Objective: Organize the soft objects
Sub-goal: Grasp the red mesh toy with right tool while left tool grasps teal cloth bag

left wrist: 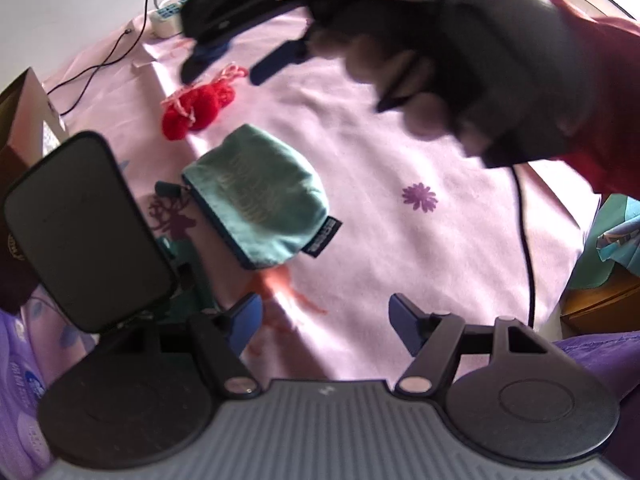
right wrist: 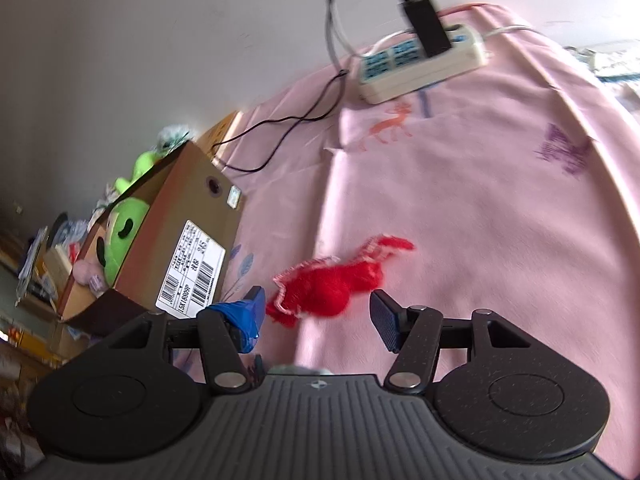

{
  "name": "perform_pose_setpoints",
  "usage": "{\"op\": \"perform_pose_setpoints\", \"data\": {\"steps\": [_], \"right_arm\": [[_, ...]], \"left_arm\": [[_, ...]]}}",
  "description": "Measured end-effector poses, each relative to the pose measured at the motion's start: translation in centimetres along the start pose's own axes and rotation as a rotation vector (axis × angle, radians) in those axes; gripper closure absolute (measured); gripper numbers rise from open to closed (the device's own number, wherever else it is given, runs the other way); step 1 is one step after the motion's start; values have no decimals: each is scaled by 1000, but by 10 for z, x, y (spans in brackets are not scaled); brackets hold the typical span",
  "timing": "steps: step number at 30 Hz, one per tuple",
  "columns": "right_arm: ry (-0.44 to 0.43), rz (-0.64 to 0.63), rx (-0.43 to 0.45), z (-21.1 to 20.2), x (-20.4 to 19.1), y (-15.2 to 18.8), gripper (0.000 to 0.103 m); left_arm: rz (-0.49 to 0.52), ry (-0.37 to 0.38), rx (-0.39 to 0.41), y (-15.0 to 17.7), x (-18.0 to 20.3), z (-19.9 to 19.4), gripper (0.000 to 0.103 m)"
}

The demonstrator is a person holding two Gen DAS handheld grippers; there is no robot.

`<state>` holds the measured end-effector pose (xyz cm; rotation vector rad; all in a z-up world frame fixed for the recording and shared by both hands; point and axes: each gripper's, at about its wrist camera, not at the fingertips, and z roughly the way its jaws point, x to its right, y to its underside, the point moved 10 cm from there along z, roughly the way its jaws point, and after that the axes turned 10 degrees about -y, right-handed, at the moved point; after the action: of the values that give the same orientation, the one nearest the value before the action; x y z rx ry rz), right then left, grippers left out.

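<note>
A home bedroom: a pink printed bedsheet (right wrist: 460, 184), a power strip (right wrist: 420, 64) upper right, plush toys in a cardboard box (right wrist: 192, 216) at left.

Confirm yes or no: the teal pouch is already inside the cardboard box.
No, the teal pouch lies on the pink sheet, outside the cardboard box holding a green plush toy.

Both grippers, left (left wrist: 325, 322) and right (right wrist: 318, 310), seemingly empty, jaws apart.
</note>
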<state>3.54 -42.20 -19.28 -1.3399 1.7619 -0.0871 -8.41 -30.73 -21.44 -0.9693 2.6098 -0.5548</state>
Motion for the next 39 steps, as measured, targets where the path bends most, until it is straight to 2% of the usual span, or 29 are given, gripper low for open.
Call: {"op": "perform_pose_setpoints", "data": {"steps": [7,9,10,11,13,16,24,27,30,32,35,37,39], "right_arm": [[42,-138,-24,31,0,-1,61],[29,-152,-34,37,1,0,66],[20,-158,-39,39,2,1,71],[11,-163,-39,40,2,2,81],[-5,-151,-28,38,5,1,88],[-5,-144,10,28,9,-3,94],[7,-129,92,-23,33,-11,94],[1,-108,106,-45,42,-7,94],[-1,-97,107,-57,47,0,94],[-1,-88,112,-62,48,5,94],[-4,-57,120,-66,52,11,94],[-4,-40,119,-68,54,15,94],[-2,-32,120,-70,56,18,94]], "left_arm": [[-35,-14,-5,-9,0,6,32],[-46,-20,-3,-12,0,7,32],[-50,-24,-2,-13,-1,6,32],[-51,-27,1,-14,-1,6,32],[-47,-36,8,-20,-2,7,32],[-34,-56,34,-26,-1,5,32],[-31,-131,127,-57,-2,6,31],[-24,-218,120,-69,-1,18,30],[-30,-316,73,-73,-3,35,30],[-42,-350,48,-72,-2,41,29],[-28,-400,61,-76,0,41,29],[-37,-406,70,-78,0,42,30],[-67,-375,71,-78,-1,42,33]]}}
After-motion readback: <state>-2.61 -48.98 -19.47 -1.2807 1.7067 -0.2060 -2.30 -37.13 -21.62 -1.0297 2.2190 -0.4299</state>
